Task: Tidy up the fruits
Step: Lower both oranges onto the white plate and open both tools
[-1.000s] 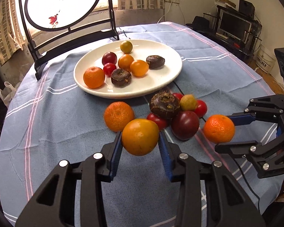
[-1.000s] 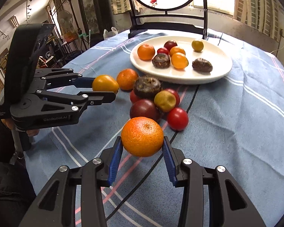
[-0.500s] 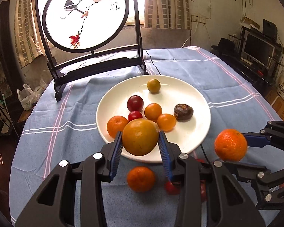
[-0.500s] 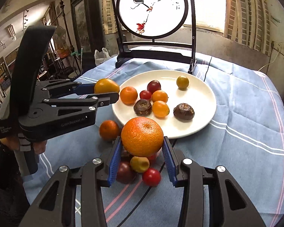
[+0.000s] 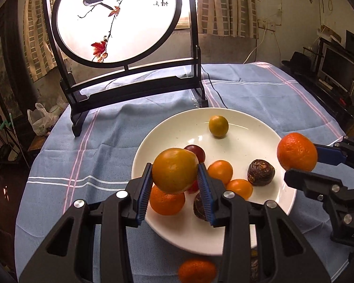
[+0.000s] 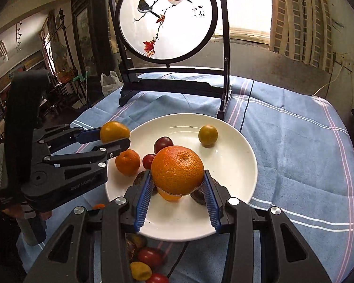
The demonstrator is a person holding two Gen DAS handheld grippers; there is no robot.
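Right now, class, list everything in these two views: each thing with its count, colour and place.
Plate: one, white, on the cloth.
Fruit on plate: at least seven, orange, dark red, yellow-green, brown.
Loose fruit: several, red, yellow, brown, orange, on the cloth beside the plate's near edge.
Tablecloth: one, blue, striped.
Bird screen: one, black frame, behind the plate.
Yellow-orange fruit: one, held above the plate.
Orange: one, held above the plate.
Left gripper: black, blue pads, shut on yellow-orange fruit.
Right gripper: same, shut on orange.
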